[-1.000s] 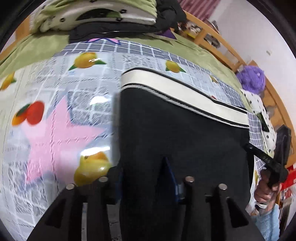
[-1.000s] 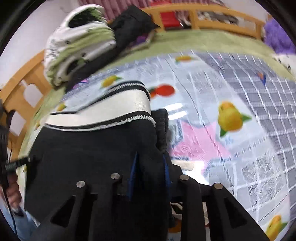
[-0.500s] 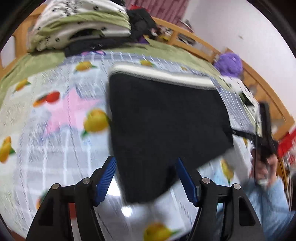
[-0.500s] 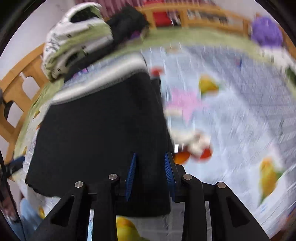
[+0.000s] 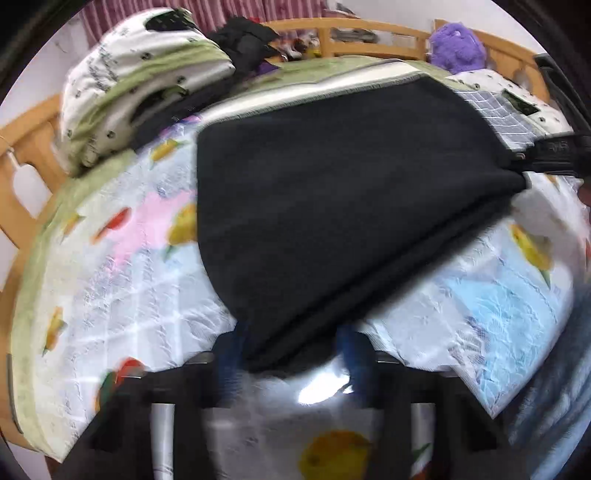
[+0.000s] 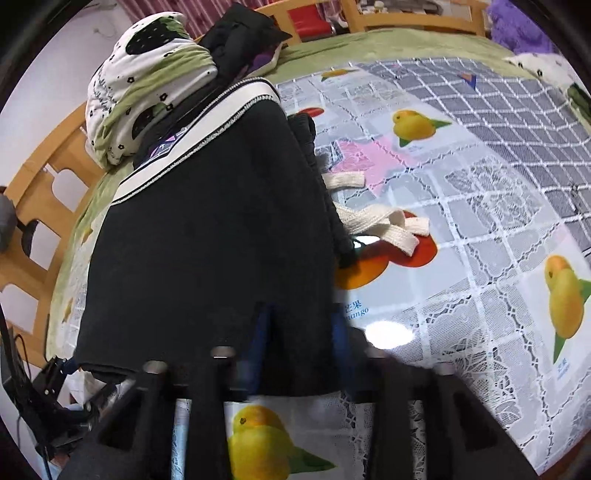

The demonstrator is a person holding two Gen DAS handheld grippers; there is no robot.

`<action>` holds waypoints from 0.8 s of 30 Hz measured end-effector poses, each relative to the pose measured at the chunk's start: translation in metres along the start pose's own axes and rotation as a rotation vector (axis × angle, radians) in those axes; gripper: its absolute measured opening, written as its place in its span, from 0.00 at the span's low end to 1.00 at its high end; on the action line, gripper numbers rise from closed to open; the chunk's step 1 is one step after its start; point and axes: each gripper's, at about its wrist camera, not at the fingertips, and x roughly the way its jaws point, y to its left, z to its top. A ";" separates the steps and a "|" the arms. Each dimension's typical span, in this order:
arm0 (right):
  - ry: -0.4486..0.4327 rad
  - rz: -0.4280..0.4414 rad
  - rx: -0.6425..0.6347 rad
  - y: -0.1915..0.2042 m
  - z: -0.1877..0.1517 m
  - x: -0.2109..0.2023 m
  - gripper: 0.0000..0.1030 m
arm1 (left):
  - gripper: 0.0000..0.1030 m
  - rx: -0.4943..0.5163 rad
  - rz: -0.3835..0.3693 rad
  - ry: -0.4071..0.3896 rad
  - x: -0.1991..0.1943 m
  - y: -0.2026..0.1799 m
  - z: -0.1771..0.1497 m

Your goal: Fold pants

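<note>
Black pants with a white waistband lie folded on the fruit-print tablecloth. My left gripper is at their near corner, jaws closing, with the blurred fabric filling the gap between the blue pads. My right gripper is at the near hem of the pants; its jaws are closing too, with cloth pinched between them. A white drawstring trails out from the pants' right edge. The right gripper's dark finger shows at the pants' far right corner in the left wrist view.
Folded green-and-white bedding and dark clothes are stacked at the back left. A purple plush sits by the wooden bed rail. The cloth spreads right of the pants. A blue sleeve is at lower right.
Both grippers drew back from mid-pants to the near hem. The left one opened wide, rolled, then narrowed around the corner. The drawstring has come into view.
</note>
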 end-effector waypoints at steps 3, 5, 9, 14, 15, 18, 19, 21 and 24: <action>-0.039 0.033 0.000 0.001 -0.001 -0.010 0.16 | 0.28 -0.179 -0.084 -0.039 -0.006 0.029 0.006; -0.014 0.026 -0.033 0.006 -0.004 -0.007 0.18 | 0.34 -0.203 -0.074 0.031 0.013 0.032 0.001; 0.056 -0.030 -0.093 0.016 -0.008 0.010 0.28 | 0.46 -0.139 -0.030 0.041 0.003 0.026 -0.002; -0.094 -0.012 -0.135 0.017 -0.007 -0.032 0.29 | 0.64 -0.221 -0.099 -0.020 -0.048 0.058 -0.009; -0.128 -0.010 -0.148 0.019 -0.007 -0.039 0.29 | 0.64 -0.245 -0.108 -0.040 -0.055 0.061 -0.010; -0.187 0.003 -0.186 0.031 -0.002 -0.045 0.29 | 0.64 -0.302 -0.127 -0.083 -0.060 0.070 0.008; -0.186 0.007 -0.193 0.035 -0.001 -0.043 0.29 | 0.64 -0.309 -0.134 -0.092 -0.057 0.069 0.022; -0.173 -0.005 -0.219 0.045 0.004 -0.031 0.29 | 0.64 -0.298 -0.139 -0.104 -0.047 0.060 0.038; -0.086 -0.067 -0.264 0.055 -0.003 -0.004 0.28 | 0.64 -0.252 -0.102 -0.032 -0.014 0.039 0.048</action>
